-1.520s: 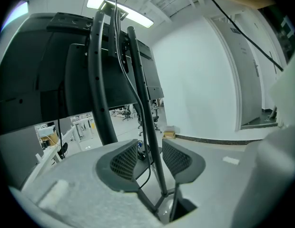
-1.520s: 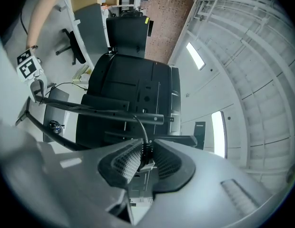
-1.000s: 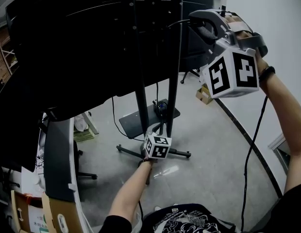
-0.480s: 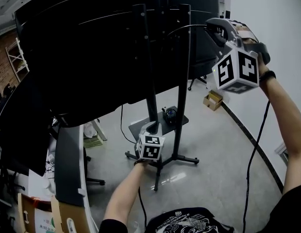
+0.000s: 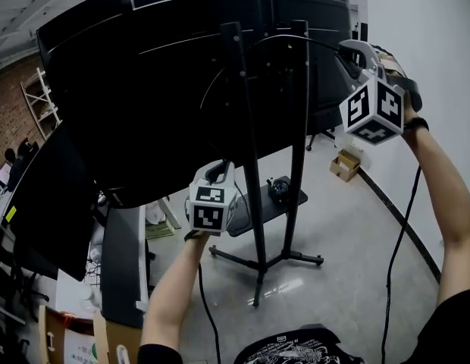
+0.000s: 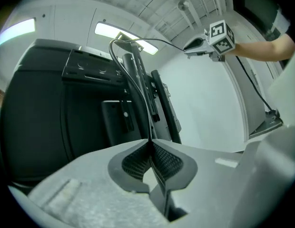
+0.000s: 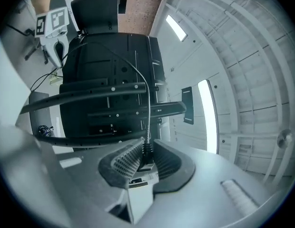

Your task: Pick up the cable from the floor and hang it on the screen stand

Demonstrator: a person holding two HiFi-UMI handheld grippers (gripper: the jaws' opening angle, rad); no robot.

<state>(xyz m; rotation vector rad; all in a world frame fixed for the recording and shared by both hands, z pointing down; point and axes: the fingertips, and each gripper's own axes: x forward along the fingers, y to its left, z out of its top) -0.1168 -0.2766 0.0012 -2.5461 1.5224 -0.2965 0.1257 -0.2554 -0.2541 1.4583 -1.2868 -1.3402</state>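
Note:
A thin dark cable [image 5: 292, 38] is strung between my two grippers and arcs over the top of the black screen stand [image 5: 248, 135]. My left gripper [image 6: 150, 141] is shut on the cable [image 6: 133, 80], which rises from its pads. In the head view the left gripper [image 5: 220, 170] points up beside the stand's left pole, below the big black screen [image 5: 144, 89]. My right gripper [image 7: 145, 147] is shut on the cable's plug end [image 7: 146, 152]. It is held high at the right [image 5: 347, 50], near the stand's top.
The stand's shelf carries a dark coiled bundle [image 5: 279, 191] above its floor legs [image 5: 267, 262]. A cardboard box [image 5: 346, 164] lies on the floor by the white wall. Desks and a dark panel [image 5: 123, 252] crowd the left. A tether cord [image 5: 398, 241] hangs under my right arm.
My left gripper has risen from near the stand's base to mid-height beside the pole, bringing the cable up. The right gripper stayed high and the view tilted upward.

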